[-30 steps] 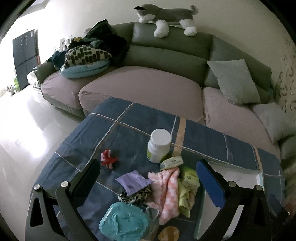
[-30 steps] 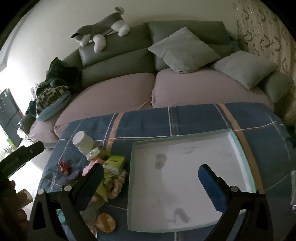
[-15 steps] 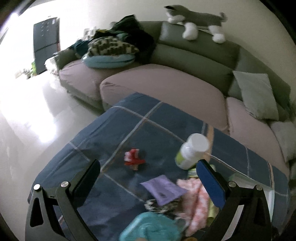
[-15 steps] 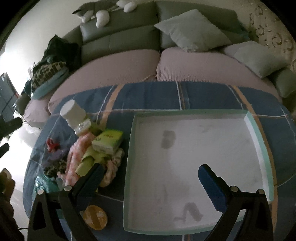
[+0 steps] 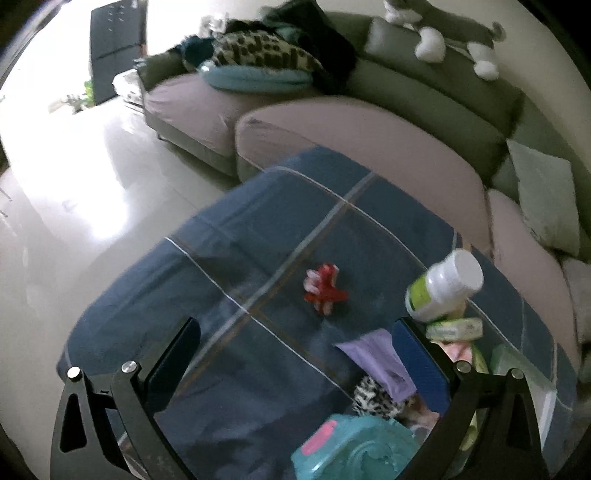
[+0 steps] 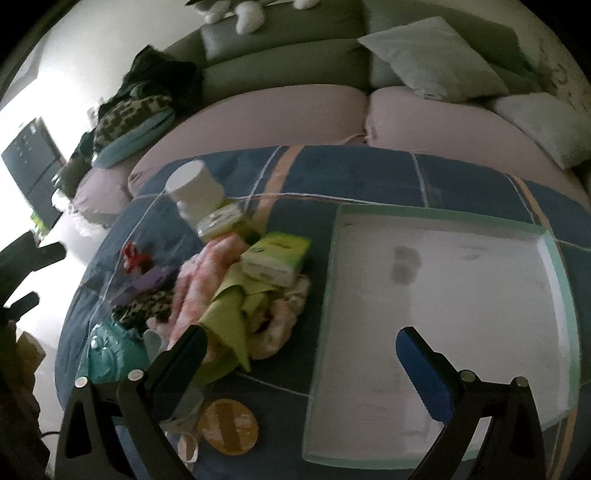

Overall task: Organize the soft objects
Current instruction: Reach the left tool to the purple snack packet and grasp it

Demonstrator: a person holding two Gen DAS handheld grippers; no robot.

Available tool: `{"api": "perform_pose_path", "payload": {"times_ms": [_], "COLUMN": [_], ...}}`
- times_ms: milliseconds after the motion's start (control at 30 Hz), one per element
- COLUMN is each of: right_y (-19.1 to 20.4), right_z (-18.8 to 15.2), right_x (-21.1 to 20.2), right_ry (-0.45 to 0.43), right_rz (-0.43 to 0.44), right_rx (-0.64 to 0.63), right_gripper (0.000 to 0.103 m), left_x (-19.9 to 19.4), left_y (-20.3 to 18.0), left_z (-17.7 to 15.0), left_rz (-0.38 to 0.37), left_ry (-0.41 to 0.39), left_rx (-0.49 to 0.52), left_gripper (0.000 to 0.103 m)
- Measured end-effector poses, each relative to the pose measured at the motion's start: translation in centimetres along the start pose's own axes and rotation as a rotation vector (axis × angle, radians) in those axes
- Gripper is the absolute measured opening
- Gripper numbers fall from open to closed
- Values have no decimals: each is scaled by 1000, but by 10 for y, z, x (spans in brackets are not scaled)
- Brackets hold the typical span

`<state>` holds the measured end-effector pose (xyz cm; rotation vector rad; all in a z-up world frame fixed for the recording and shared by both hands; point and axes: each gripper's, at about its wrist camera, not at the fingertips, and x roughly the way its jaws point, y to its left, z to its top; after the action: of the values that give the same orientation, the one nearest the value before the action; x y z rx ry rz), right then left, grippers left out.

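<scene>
No legible writing on any label: print on the green-and-white bottle [image 5: 441, 286] and the green box [image 6: 275, 256] too blurred to read

Left gripper [image 5: 295, 354] spread wide, nothing between the fingers, hovering above the blue plaid cloth [image 5: 258, 236]; red and white soft toy [image 5: 324, 287] lying alone on the cloth ahead of it, apart from both fingers. Purple packet [image 5: 376, 356] just inside the right finger, leopard-print fabric [image 5: 373, 397] below it, teal wipes pack [image 5: 354, 448] at the bottom edge

Right gripper [image 6: 299, 354] likewise spread wide and empty, straddling the left rim of the white tray [image 6: 443, 295] with its bare floor. Left finger over the heap of soft things: pink cloth [image 6: 201, 280], green cloth [image 6: 231, 314], pale scrunchie-like fabric [image 6: 280, 321]. Green box resting on top of that heap, bottle leaning behind it. Round tan disc [image 6: 227, 426] on the cloth near the lower edge

Sofa [image 6: 295, 107] behind the table, cushions [image 6: 432, 59] and a plush dog [image 5: 447, 33] on it
</scene>
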<state>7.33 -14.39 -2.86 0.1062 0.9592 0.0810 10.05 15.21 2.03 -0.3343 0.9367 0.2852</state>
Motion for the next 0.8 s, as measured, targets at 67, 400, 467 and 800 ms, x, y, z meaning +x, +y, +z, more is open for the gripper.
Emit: {"api": "perform_pose_path", "payload": {"times_ms": [67,400,467,800], "right_y": [7,-5,-11,-42], "right_z": [-1,-3,-3,-4], "right_x": [3,4,1,0], "right_ry": [6,19,20,38], "right_rz": [10,-14,-21,-55], "right_rx": [-18,22,40,130], "right_gripper": [103,103,103,103], "left_x": [3,6,7,37], "left_y": [-5,-76,-87,-120], "left_z": [-2,-21,-23,-39], "left_rz": [-15,-47,-27,120], "left_ry": [12,67,62,112], "left_rx": [24,331,365,544], "left_gripper": [103,103,103,103]}}
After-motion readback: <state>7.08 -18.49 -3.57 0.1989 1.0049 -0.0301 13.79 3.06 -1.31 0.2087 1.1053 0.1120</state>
